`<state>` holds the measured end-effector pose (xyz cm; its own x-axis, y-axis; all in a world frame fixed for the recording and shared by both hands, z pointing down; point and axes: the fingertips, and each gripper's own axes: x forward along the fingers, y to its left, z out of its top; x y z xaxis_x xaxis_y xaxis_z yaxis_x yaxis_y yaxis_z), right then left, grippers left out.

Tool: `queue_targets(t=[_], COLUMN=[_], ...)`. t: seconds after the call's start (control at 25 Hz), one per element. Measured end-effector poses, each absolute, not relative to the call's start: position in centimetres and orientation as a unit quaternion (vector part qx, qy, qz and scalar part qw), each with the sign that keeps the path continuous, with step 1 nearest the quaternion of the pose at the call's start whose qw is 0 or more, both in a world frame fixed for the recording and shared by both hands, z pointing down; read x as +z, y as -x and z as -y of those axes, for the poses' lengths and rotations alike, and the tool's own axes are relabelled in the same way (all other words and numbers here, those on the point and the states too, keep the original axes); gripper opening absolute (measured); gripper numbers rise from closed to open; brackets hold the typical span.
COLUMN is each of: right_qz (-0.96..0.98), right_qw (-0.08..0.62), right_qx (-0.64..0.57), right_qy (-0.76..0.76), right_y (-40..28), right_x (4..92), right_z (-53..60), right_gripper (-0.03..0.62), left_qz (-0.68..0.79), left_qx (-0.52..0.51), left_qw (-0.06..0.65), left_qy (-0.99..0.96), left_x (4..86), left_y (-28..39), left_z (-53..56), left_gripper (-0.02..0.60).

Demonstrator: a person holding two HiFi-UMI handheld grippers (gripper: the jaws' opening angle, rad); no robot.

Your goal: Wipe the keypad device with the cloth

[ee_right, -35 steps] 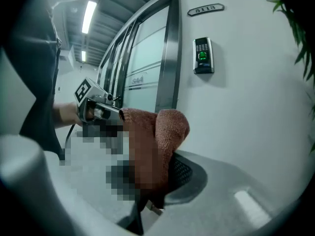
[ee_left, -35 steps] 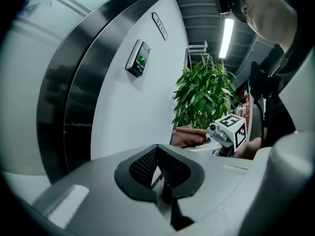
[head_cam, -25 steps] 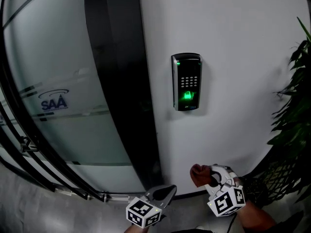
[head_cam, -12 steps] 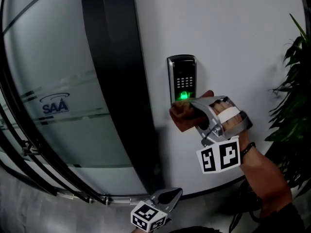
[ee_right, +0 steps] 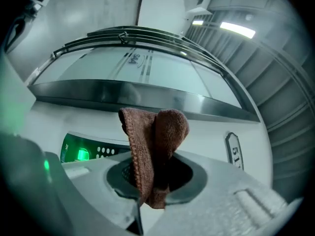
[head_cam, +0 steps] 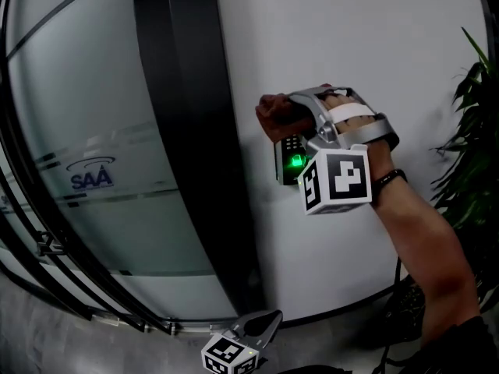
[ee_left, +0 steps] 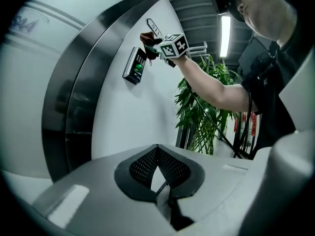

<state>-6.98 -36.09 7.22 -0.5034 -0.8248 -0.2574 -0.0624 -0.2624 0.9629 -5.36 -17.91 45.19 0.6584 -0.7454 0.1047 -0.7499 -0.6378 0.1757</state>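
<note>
The keypad device (head_cam: 290, 162) is mounted on the white wall, black with a green glowing sensor; it also shows in the left gripper view (ee_left: 134, 66) and the right gripper view (ee_right: 83, 151). My right gripper (head_cam: 290, 114) is raised in front of the device's top, shut on a folded brown cloth (head_cam: 273, 115). The cloth (ee_right: 152, 151) sticks out between its jaws toward the wall. My left gripper (head_cam: 263, 327) hangs low near the floor with its jaws together and nothing between them (ee_left: 158, 181).
A dark metal door frame (head_cam: 183, 131) and a curved frosted glass panel with a blue logo (head_cam: 87, 176) stand left of the device. A green potted plant (head_cam: 472, 154) stands at the right. A small number plate (ee_right: 233, 150) is on the wall.
My right gripper has risen with the cloth from near the floor up to the top of the keypad device, now covering its upper part. The left gripper has stayed low.
</note>
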Motion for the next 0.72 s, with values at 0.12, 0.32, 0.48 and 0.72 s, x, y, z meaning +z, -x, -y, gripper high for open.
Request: queue_targets(t=[0.12,0.32,0.48,0.72], right_qz=[0.543,0.527,0.507,0.514], right_qw=[0.301,0.304,0.306,0.305], right_qx=[-0.663,-0.658,-0.667,-0.663], right_qy=[-0.417,-0.444,-0.451,-0.452], right_y=[7.1,6.6,6.4,6.2], right_x=[6.6,7.1,7.9,9.6], right_z=[37.6,39.2,38.6,38.4], right_gripper=[0.055,0.055,0.055,0.054], left_qz=[0.417,0.421,0.420,0.417], left_qx=[0.009,0.008,0.009,0.014], left_qw=[0.107,0.112,0.115,0.127], left_qy=[-0.902,-0.900,-0.900,-0.900], left_x=[45.5,45.8,46.1,46.9], left_y=[5.7,6.0,6.0,5.8], left_z=[17.8,17.6,17.6,17.6], left_gripper=[0.017,0.017,0.017,0.017])
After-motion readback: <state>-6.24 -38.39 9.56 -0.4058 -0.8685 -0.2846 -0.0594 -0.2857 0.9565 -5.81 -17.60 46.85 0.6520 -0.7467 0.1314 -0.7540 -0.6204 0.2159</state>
